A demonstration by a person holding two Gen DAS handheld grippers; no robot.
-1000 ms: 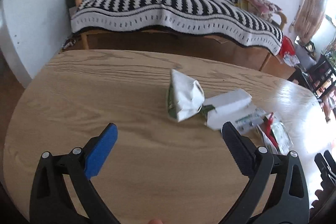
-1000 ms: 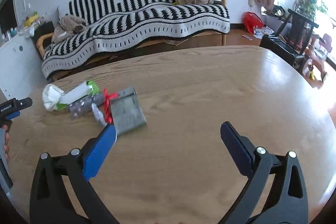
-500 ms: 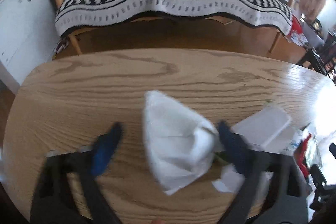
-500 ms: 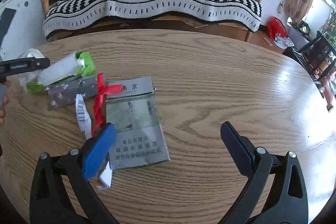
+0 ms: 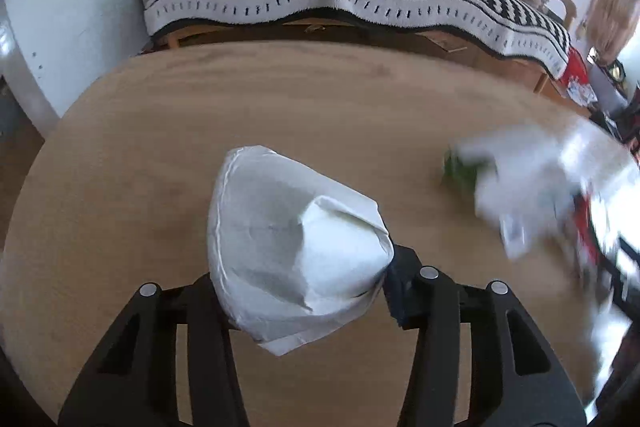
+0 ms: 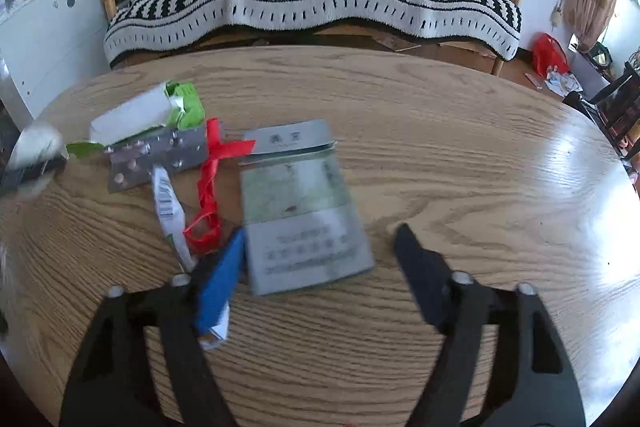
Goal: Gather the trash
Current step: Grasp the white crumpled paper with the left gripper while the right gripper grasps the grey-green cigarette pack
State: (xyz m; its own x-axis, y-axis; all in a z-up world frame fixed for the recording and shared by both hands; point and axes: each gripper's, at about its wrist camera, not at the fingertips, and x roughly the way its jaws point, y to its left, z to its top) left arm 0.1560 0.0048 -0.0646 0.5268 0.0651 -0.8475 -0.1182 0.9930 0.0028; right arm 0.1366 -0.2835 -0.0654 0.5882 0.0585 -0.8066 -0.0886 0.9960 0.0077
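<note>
the right tongs point(image 6: 320, 263) stand wide apart and hold nothing, low in the frame, with the flattened grey-green packet point(image 6: 302, 203) lying right between the two tips, its long axis running up the frame away from them, so this hand looks the nearer one for that piece. the red ribbon point(image 6: 210, 179), a barcode strip point(image 6: 168, 207) and a silver blister pack point(image 6: 158, 157) crowd just beside the blue finger point(image 6: 220, 279), and could get caught up in a pinch. the left tongs point(image 5: 304, 287) are closed tight on a crumpled white wrapper point(image 5: 292, 243), centre-bottom of that frame, over the tabletop point(image 5: 320, 99).
</note>
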